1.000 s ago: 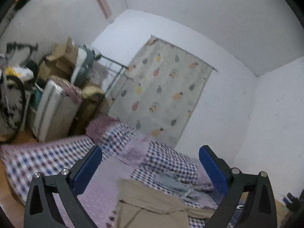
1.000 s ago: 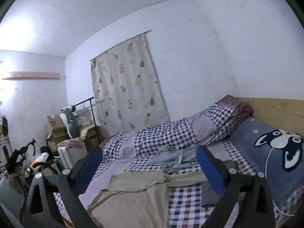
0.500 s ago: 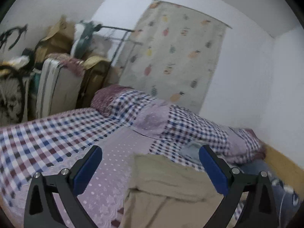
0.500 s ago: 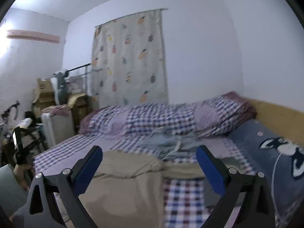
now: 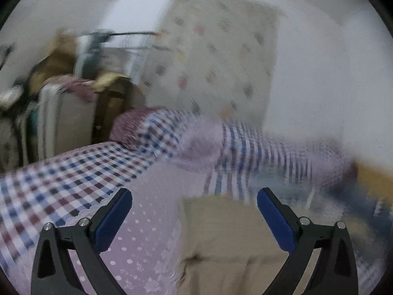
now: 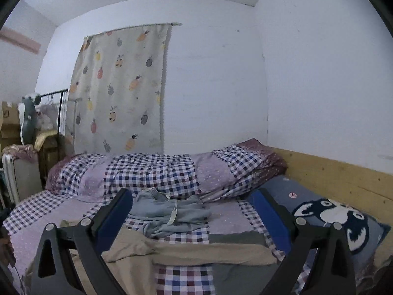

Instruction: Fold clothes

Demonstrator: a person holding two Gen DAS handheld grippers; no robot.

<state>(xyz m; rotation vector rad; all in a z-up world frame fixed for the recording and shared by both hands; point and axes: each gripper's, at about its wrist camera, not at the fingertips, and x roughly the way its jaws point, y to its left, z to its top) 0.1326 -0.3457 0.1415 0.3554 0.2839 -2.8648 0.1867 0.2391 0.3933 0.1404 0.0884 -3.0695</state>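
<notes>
1. A beige garment (image 6: 172,253) lies spread on the bed (image 6: 44,211), its upper edge rumpled into soft folds and one long band of cloth reaching toward the right side. In the blurred left wrist view the same beige garment (image 5: 228,241) shows as a pale tan sheet with a straight top edge, resting on the lilac dotted part of the cover.
2. Beyond it, nearer the wall, a light blue garment (image 6: 169,213) sits crumpled in a loose heap, with a pale strip running down its middle.
3. A dark grey cloth (image 6: 235,238) lies flat just beside the beige piece, toward the right.
4. The left gripper (image 5: 194,201) hovers above the near edge of the beige garment with its blue-padded fingers spread wide, holding nothing.
5. The right gripper (image 6: 191,201) is likewise spread wide and empty, raised over the bed.
6. A rolled checked quilt (image 6: 159,172) lies along the far side, and a pillow with a dog print (image 6: 331,213) lies at the right.
</notes>
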